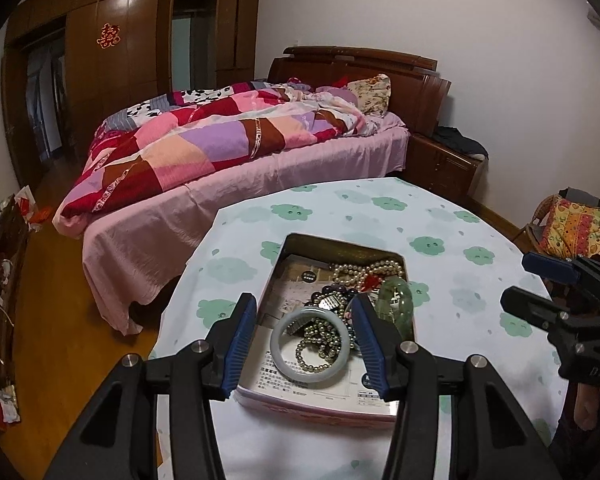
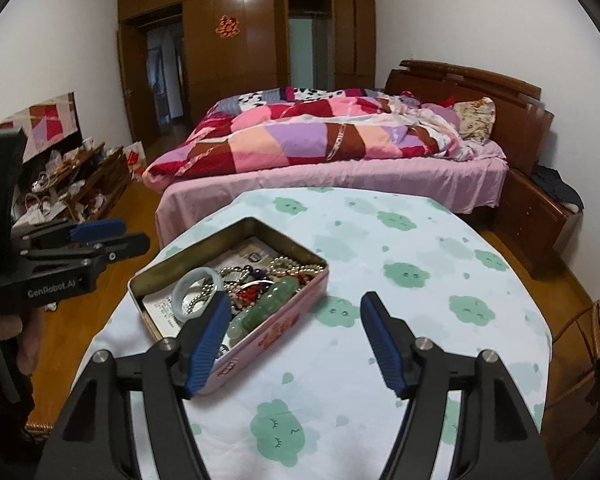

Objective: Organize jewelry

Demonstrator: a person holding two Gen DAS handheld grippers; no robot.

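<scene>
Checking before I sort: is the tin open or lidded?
Open: the tin has no lid on, and the bangle and beads lie exposed inside.

A home bedroom. A wooden-framed bed carries a pink patchwork quilt. Dark brown wooden wardrobes line the far wall.

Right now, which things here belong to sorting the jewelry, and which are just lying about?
For the job: tin box, pale bangle, green bangle, pearl necklace, bead bracelet, left tool, right tool.

Lying about: bed, quilt, cloud tablecloth, nightstand.
</scene>
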